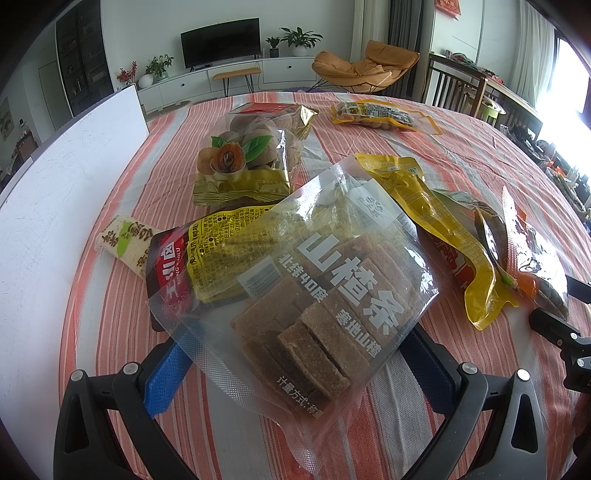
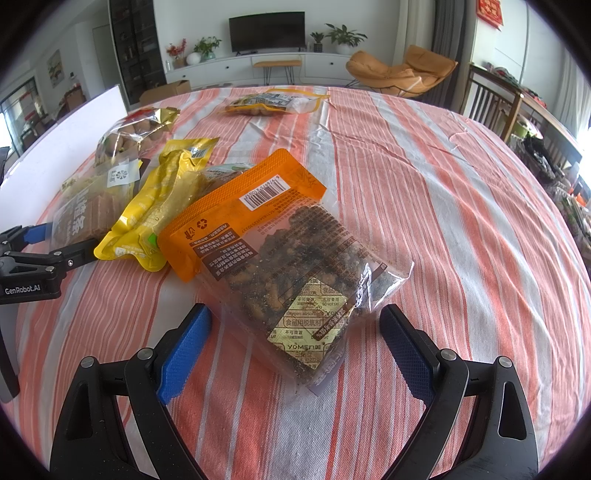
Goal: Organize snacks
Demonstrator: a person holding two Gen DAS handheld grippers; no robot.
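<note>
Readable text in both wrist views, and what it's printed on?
"山楂条", "北纬40度", "计量方式:称重": clear hawthorn strip bag.
"GenRobot.AI": left gripper body.
"食品用脱氧剂", "DO NOT EAT", "YOMEN": oxygen absorber sachet in the orange-topped snack bag.
Barcode digits, the fine print on the red-and-yellow pack and the yellow pouch: too small.

Striped tablecloth (image 2: 424,177) over table; white board (image 1: 74,162) at left edge; beyond: television (image 2: 266,31), orange lounge chair (image 2: 402,72), potted plants (image 2: 345,37).
</note>
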